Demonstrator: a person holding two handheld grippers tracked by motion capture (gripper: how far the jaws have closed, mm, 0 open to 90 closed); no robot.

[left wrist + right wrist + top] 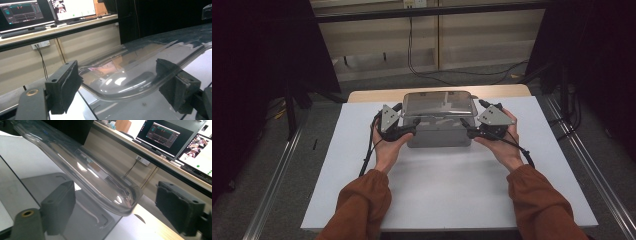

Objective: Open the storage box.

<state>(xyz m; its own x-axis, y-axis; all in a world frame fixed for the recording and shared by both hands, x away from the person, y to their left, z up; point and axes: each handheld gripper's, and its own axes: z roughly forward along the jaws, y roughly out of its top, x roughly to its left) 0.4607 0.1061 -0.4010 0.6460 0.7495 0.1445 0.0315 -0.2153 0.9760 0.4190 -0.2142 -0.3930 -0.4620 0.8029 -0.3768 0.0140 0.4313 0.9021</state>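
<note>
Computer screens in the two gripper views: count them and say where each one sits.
2. A dark screen and a brighter screen stand side by side on the long desk behind the table; the right gripper view shows the same pair from another angle. More may lie out of frame.

A lab is showing here: monitors (22, 12) are glowing on a bench, cables (422, 65) are trailing, black curtains (257, 50) are hanging.
</note>
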